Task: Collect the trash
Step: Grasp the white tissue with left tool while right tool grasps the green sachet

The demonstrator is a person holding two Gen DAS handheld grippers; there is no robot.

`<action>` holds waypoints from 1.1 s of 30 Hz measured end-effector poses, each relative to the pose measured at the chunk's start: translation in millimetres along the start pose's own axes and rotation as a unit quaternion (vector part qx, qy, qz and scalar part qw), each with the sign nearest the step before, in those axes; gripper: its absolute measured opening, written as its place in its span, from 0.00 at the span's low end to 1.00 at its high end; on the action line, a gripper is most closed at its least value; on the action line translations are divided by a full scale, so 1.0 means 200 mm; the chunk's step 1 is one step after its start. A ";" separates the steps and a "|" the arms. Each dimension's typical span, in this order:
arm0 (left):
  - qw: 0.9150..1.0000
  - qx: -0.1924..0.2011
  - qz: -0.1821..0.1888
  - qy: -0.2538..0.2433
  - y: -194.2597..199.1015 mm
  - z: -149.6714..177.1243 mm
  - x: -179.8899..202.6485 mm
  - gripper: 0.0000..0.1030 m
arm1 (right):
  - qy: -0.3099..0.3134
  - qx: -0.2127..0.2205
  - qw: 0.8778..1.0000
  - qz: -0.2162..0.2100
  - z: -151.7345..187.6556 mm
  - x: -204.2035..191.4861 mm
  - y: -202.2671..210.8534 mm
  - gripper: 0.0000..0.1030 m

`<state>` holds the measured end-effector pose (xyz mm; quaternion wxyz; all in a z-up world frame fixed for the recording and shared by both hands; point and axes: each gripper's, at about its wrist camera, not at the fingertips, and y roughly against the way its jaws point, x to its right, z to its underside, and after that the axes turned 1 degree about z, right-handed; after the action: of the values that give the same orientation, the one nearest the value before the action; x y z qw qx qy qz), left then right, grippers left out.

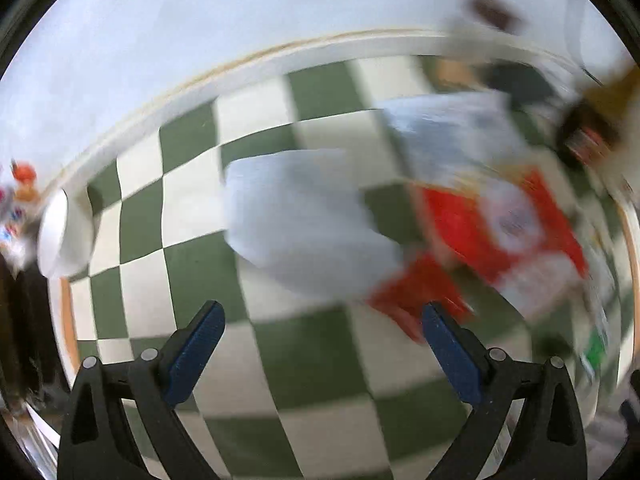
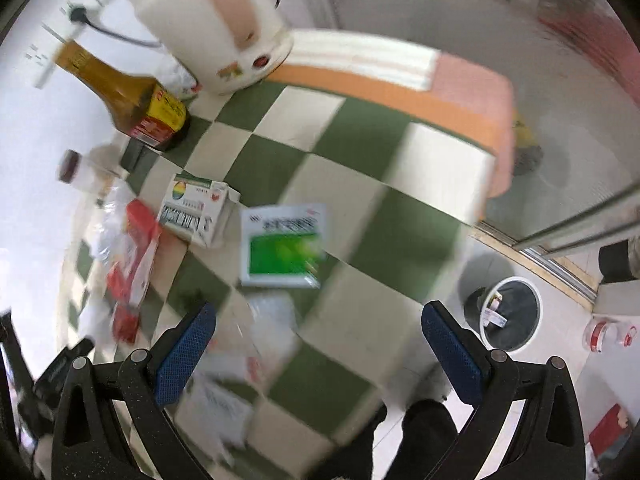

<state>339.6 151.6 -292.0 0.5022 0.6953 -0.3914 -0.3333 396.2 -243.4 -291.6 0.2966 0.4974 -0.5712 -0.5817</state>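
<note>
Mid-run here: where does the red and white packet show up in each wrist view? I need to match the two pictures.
Left wrist view: the red and white packet lies right of centre, blurred, beyond the open left gripper.
Right wrist view: the same packet lies at the left edge, beside the white medicine box.
Shared landmark: the green and white checkered tablecloth.

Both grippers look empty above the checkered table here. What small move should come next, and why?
Probably lower the open right gripper onto the green-and-white packet and close. It lies flat and apart just ahead of the fingers, and the bin on the floor sits on that side. The left gripper is open too, over blurred white and red wrappers.
</note>
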 end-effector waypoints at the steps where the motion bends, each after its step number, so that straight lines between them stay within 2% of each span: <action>1: 1.000 -0.006 0.001 0.011 -0.06 -0.04 -0.04 0.97 | -0.003 -0.008 1.000 0.007 -0.03 -0.04 -0.06 1.00; 4: 0.999 -0.013 0.012 0.032 -0.18 -0.10 -0.12 0.97 | -0.010 -0.018 0.999 0.027 -0.06 -0.09 -0.18 1.00; 5: 0.999 -0.015 0.018 0.037 -0.22 -0.12 -0.14 0.92 | -0.012 -0.026 0.998 0.056 -0.10 -0.13 -0.29 1.00; 6: 0.999 -0.017 0.024 0.039 -0.26 -0.13 -0.15 0.87 | -0.014 -0.030 0.997 0.064 -0.11 -0.14 -0.33 1.00; 7: 0.999 -0.021 0.029 0.038 -0.29 -0.14 -0.15 0.72 | -0.015 -0.035 0.997 0.068 -0.11 -0.15 -0.36 0.99; 8: 0.999 -0.013 0.030 0.035 -0.30 -0.15 -0.15 0.66 | -0.009 -0.027 0.996 0.084 -0.11 -0.17 -0.37 0.98; 9: 0.999 -0.002 0.033 0.026 -0.29 -0.15 -0.15 0.60 | -0.009 -0.027 0.996 0.084 -0.11 -0.17 -0.37 0.93; 10: 0.999 0.006 0.036 0.015 -0.28 -0.16 -0.14 0.42 | 0.014 -0.012 0.993 0.114 -0.09 -0.23 -0.38 0.92; 11: 0.999 0.011 0.038 0.009 -0.28 -0.16 -0.14 0.15 | 0.018 -0.003 0.993 0.115 -0.09 -0.25 -0.38 0.88; 12: 0.999 0.010 0.044 0.005 -0.28 -0.17 -0.14 0.04 | 0.024 0.008 0.993 0.113 -0.07 -0.26 -0.37 0.81; 14: 0.999 0.007 0.045 0.000 -0.28 -0.17 -0.14 0.03 | 0.035 0.028 0.993 0.112 -0.04 -0.30 -0.34 0.61; 16: 0.999 0.016 0.034 -0.008 -0.26 -0.17 -0.15 0.03 | 0.039 0.037 0.993 0.110 -0.02 -0.31 -0.33 0.17; 17: 0.999 0.021 0.029 -0.013 -0.24 -0.16 -0.15 0.03 | 0.038 0.039 0.993 0.100 0.00 -0.31 -0.31 0.04; 22: 0.997 0.055 0.020 -0.042 -0.06 -0.10 -0.11 0.03 | 0.012 0.044 0.997 0.062 0.04 -0.22 -0.27 0.03; 27: 0.991 0.103 0.031 -0.085 0.20 -0.02 -0.02 0.03 | 0.006 0.072 0.997 0.023 0.12 -0.12 -0.09 0.03; 33: 0.976 0.146 0.070 -0.143 0.54 0.10 0.28 0.03 | -0.001 0.107 0.994 -0.010 0.20 0.02 0.15 0.03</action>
<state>326.2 72.4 -198.9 0.3565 0.6770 -0.5511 -0.3329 352.2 -238.0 -268.8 0.2353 0.5315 -0.6256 -0.5204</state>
